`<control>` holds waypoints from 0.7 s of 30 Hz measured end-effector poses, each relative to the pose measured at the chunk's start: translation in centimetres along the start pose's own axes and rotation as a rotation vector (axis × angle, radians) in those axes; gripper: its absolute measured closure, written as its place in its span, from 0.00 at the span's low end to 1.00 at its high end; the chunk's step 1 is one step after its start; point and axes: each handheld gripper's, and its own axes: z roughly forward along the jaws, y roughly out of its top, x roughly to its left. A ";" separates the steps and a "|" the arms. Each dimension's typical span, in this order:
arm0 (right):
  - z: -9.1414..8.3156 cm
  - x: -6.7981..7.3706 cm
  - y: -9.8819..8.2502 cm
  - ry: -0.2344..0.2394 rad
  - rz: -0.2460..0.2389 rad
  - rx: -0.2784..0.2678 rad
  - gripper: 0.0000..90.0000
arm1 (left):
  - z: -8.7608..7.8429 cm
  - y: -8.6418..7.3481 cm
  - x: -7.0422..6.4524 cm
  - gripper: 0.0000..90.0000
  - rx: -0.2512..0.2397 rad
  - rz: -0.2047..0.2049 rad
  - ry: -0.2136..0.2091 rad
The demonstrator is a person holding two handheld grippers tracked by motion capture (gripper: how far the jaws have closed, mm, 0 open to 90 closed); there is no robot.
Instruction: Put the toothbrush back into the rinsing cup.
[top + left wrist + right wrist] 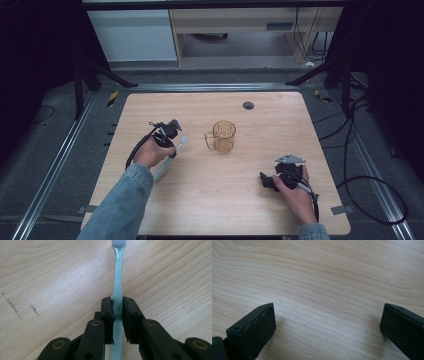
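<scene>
Lying on the worktop (240,200), a pale toothbrush (118,287) is being pinched by the left claw (117,308), amber mug (223,136) nearby, right claw (327,322) being held spread.

A glass mug (223,136) is standing mid-desk (250,210), blocking the lane between the claws. From it, bare wood is lying open toward 12, 3 and 6 o'clock; a toothbrush (172,155) is crossing the 9 o'clock side.
</scene>
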 end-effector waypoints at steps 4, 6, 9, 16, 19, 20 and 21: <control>0.0 0.0 0.0 0.000 0.001 0.000 0.01 | -0.8 -0.2 0.4 0.88 -0.072 0.007 -0.022; 0.0 0.0 0.0 0.000 0.001 0.000 0.01 | -1.2 -0.2 0.4 0.88 -0.097 0.013 -0.029; 0.0 0.0 0.0 -0.001 0.001 0.000 0.01 | -1.5 -0.2 0.3 0.88 -0.117 0.018 -0.036; 0.0 0.0 0.0 0.000 0.001 0.000 0.01 | -2.0 0.1 0.1 0.88 -0.156 0.017 -0.044; 0.0 0.0 0.0 0.000 0.001 0.000 0.01 | -2.1 0.1 0.1 0.88 -0.179 0.020 -0.046; 0.0 0.0 0.0 0.000 0.003 0.000 0.01 | -2.2 0.2 0.0 0.88 -0.191 0.019 -0.048; 0.0 0.0 0.0 0.000 0.000 0.000 0.01 | -2.3 0.2 0.0 0.88 -0.203 0.021 -0.049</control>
